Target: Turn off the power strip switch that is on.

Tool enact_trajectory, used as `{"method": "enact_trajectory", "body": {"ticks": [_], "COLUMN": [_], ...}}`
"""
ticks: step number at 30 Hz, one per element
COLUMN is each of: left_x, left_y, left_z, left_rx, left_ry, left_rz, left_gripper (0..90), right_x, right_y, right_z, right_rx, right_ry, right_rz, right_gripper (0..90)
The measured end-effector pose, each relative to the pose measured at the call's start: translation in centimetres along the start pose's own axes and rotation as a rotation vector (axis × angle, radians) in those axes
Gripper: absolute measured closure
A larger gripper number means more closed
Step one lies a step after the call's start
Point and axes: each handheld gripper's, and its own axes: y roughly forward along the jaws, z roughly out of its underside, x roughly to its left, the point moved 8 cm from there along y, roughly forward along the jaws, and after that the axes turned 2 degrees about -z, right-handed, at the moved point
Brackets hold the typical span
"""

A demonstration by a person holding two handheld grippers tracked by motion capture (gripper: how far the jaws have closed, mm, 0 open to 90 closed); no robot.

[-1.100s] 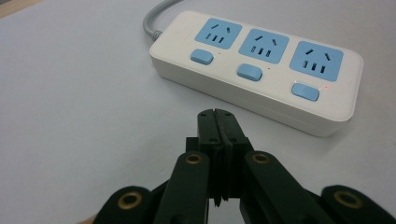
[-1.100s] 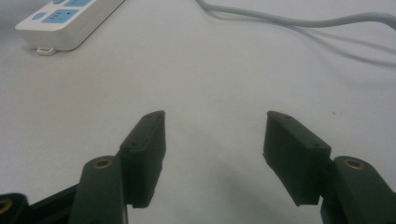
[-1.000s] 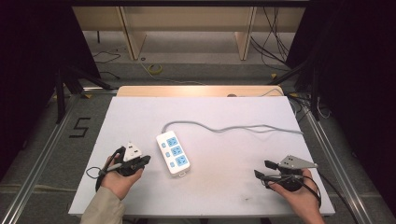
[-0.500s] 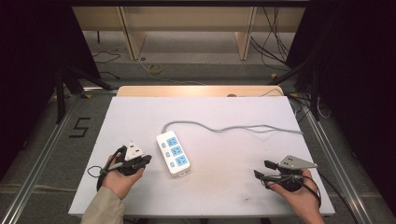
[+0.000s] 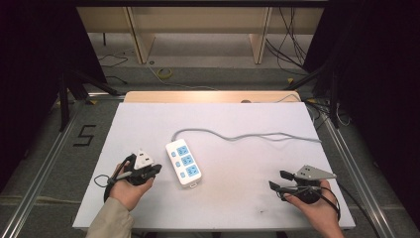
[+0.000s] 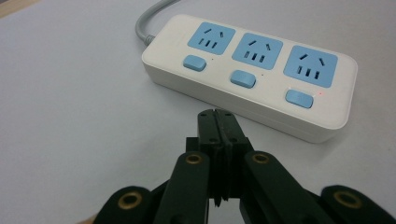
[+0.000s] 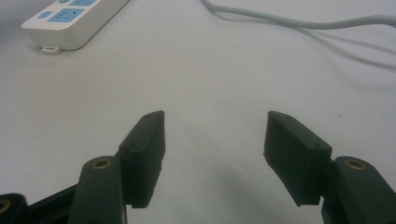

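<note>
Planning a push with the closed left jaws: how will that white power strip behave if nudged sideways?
The power strip is a low, flat block, so it should slide rather than tip. Its smooth casing on the smooth table probably offers little grip. The grey cable trailing from its far end may tug, likely making it pivot.

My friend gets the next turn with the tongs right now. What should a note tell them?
Left tongs: shut, holding nothing, tips pointing at the side of the power strip, not touching it.
Right tongs: open, empty, low over the bare table, away from the strip.
The power strip lies flat mid-table; its grey cord runs off to the far right edge. A small red light glows by the end switch.
Done: nothing visible; no socket has a plug in it.
Left: probably bring the left tongs onto the strip, maybe a switch.
</note>
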Motion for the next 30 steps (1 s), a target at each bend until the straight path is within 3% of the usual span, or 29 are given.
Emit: {"method": "enact_trajectory", "body": {"ticks": [30], "left_x": [-0.87], "left_y": [0.51], "left_z": [-0.95], "left_rx": [0.008], "left_ry": [0.022], "left_rz": [0.020], "left_gripper": [89.7], "right_x": [0.11], "right_y": [0.01], "right_z": [-0.01], "right_rx": [0.003], "right_ry": [-0.005], "right_rz": [-0.005], "right_gripper": [38.7]}}
